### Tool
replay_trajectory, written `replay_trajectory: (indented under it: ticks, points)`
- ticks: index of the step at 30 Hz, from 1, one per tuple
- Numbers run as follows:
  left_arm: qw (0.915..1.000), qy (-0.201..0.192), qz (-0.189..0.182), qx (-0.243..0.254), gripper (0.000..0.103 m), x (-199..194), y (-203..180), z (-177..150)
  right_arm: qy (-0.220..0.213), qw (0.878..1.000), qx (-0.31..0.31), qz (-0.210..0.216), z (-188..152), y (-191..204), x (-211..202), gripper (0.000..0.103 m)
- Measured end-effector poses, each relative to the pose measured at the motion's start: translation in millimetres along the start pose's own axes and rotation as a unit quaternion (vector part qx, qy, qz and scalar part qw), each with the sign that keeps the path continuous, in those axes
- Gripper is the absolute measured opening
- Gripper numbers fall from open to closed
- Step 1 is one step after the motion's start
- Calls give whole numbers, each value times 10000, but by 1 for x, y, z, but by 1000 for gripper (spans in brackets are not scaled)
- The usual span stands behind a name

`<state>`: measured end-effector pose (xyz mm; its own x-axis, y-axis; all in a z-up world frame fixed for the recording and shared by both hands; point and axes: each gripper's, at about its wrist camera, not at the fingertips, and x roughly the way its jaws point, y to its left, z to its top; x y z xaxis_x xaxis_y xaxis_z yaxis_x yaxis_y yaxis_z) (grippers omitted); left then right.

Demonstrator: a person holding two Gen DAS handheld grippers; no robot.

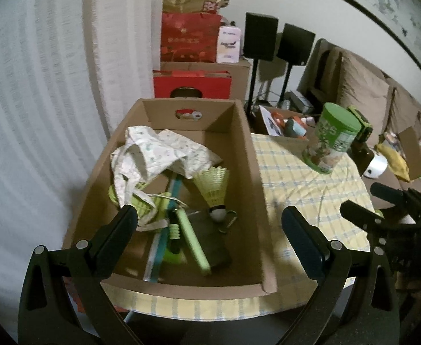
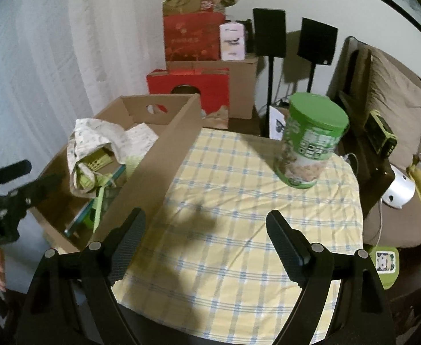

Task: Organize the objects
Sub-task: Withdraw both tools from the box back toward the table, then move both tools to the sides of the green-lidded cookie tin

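An open cardboard box [image 1: 256, 178] stands on the left of the checked tablecloth [image 1: 296, 178]. It holds a crumpled white patterned cloth [image 1: 156, 152], a yellow-green shuttlecock [image 1: 214, 185], a dark wallet-like item [image 1: 213, 244], a green flat bar [image 1: 193, 241] and a teal strip [image 1: 164, 230]. A green-lidded can [image 2: 311, 141] stands upright at the table's far right. My left gripper [image 1: 210, 218] is open and empty above the box's near end. My right gripper [image 2: 206, 221] is open and empty over the cloth, in front of the can.
Red gift boxes [image 2: 193, 37] and brown cartons are stacked against the back wall, with two black speakers on stands [image 2: 269, 33] beside them. A brown sofa [image 2: 397, 109] with clutter is on the right. A white curtain hangs left.
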<state>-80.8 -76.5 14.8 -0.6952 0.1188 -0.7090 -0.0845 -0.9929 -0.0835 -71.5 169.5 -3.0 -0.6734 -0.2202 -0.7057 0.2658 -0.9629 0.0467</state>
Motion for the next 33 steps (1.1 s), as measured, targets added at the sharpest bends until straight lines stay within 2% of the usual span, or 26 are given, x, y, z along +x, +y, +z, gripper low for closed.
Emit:
replay_trajectory:
  ticks: [16,25,33]
  points:
    - [9984,85,-505,240,100,18,-59,7,-93,9988,367,-307,-3,-55,-3,87]
    - [9968,27,-681,418,100,45,-95,22,-206,9969,570,-492,11,-97,1,87]
    - [9946,75,-778,679,100,81,-130,41,-289,9957,759,-441,28,-134,18,87]
